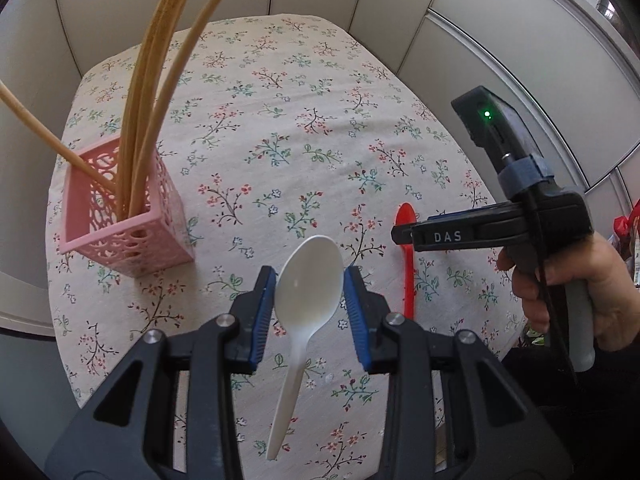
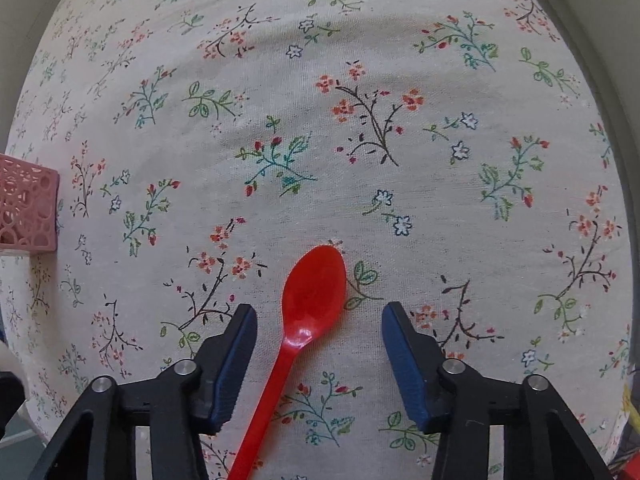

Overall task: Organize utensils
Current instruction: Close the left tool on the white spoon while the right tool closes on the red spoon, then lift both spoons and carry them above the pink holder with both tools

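Note:
A white plastic spoon (image 1: 306,300) lies on the floral tablecloth (image 1: 300,140), bowl away from me. My left gripper (image 1: 310,280) is open with a finger on each side of the bowl, just above the cloth. A red plastic spoon (image 2: 310,320) lies to the right; it also shows in the left wrist view (image 1: 408,264). My right gripper (image 2: 320,316) is open and straddles the red spoon's neck. A pink lattice holder (image 1: 124,216) at the left holds several long wooden sticks (image 1: 160,80); its corner shows in the right wrist view (image 2: 26,204).
The table edge runs close behind the holder and along the right side (image 1: 460,120). Pale cabinet panels (image 1: 520,40) surround the table. The right gripper's body and the hand that holds it (image 1: 560,272) stand at the table's right side.

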Available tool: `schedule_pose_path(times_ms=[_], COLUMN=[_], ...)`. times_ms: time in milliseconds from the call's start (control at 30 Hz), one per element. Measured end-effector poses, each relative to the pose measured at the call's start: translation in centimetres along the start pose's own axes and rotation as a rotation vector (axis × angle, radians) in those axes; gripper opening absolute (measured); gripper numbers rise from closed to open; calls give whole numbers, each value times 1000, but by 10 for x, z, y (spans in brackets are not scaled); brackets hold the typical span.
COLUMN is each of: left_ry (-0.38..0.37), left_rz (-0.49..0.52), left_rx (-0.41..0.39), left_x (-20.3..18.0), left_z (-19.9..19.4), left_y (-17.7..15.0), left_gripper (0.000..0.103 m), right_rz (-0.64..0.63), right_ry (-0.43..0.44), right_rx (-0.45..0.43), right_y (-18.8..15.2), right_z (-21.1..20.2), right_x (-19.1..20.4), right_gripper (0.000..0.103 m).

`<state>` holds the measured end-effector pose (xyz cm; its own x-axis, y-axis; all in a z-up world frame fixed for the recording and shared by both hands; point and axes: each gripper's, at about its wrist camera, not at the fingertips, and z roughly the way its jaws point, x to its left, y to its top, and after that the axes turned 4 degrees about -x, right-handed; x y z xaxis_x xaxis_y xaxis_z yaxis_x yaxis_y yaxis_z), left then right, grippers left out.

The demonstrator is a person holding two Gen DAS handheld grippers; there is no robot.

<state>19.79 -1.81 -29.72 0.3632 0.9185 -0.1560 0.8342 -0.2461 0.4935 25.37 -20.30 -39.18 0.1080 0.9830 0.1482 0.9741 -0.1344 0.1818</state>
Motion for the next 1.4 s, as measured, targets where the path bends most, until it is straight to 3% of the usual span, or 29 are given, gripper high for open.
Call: schedule_pose_path(times_ms=[267,567,900,1167,1233,1400], left_ry=[14,37,19,61,81,121], left_rz=[-6,-39,-123,-207,-220,-254], left_rx=[2,-71,-335,-570,-622,-709], left_x=[7,19,48,72,77,90], left_z=[-4,-24,-92,-129,-133,-126], left_y=[-5,-3,14,25,26,31], left_gripper=[37,37,37,37,37,37], right_rz=[-79,-39,-55,-71,-69,-82], right_ry=[-111,-50,93,188,209,235], right_rx=[-47,-114,-348,-505,-534,-568], right_y=[-1,-4,-15,-18,-19,-15], right_z=[7,-1,-83,-134,-143,-155], right_x=[18,19,45,67,70,80], right_gripper=[32,28,28,28,10,10])
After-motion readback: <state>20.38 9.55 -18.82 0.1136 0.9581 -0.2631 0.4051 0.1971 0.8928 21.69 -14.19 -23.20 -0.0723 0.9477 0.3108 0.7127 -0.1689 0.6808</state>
